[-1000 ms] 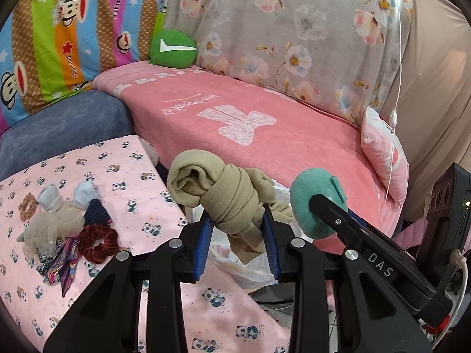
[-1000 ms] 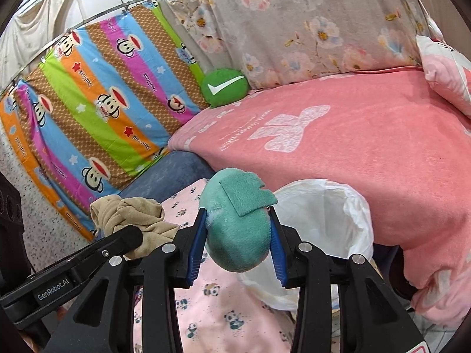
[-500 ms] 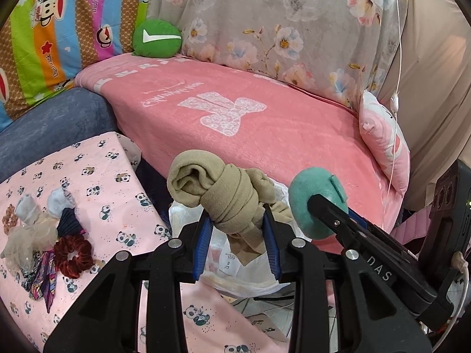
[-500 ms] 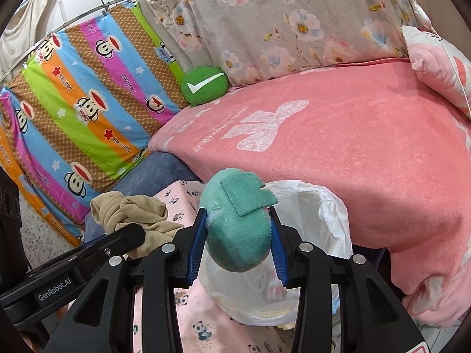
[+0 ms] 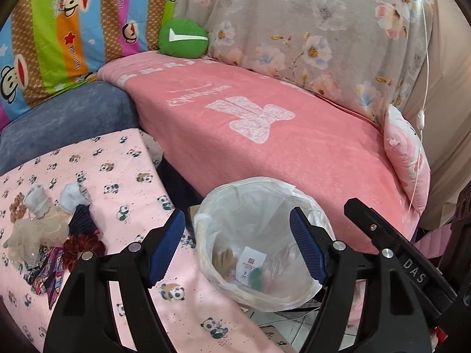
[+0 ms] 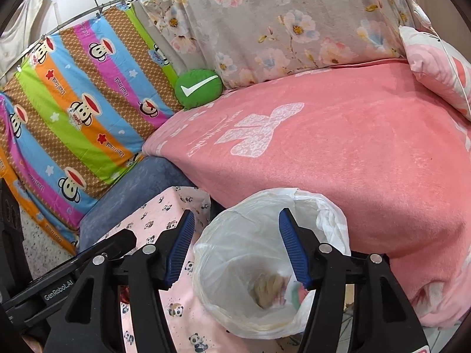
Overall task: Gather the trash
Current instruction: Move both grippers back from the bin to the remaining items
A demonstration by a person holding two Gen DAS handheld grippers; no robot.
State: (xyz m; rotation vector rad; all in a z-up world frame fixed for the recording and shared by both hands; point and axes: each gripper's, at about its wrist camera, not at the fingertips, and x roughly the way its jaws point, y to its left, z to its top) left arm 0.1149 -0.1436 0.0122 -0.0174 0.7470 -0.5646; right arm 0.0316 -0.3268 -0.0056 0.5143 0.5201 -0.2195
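A bin lined with a white plastic bag (image 5: 256, 203) stands between the panda-print table and the pink sofa; it also shows in the right wrist view (image 6: 265, 206). My left gripper (image 5: 237, 247) is open and empty above the bin. My right gripper (image 6: 235, 244) is open and empty above it too. Inside the bag lie the beige knotted cloth (image 6: 266, 289), the teal cloth (image 5: 256, 276) and a white slip of paper (image 5: 250, 266). On the table at left lies a heap of scrunchies and small cloths (image 5: 44, 229).
The panda-print table (image 5: 123, 170) is at lower left, its edge right beside the bin. The pink sofa (image 5: 265, 135) runs behind the bin, with a green round cushion (image 5: 182, 38) and a pink pillow (image 5: 409, 158). A blue-grey armrest (image 5: 64, 117) sits behind the table.
Both grippers have opened. The beige cloth and the teal cloth have dropped from them into the bag. Both views have tilted down over the bin.
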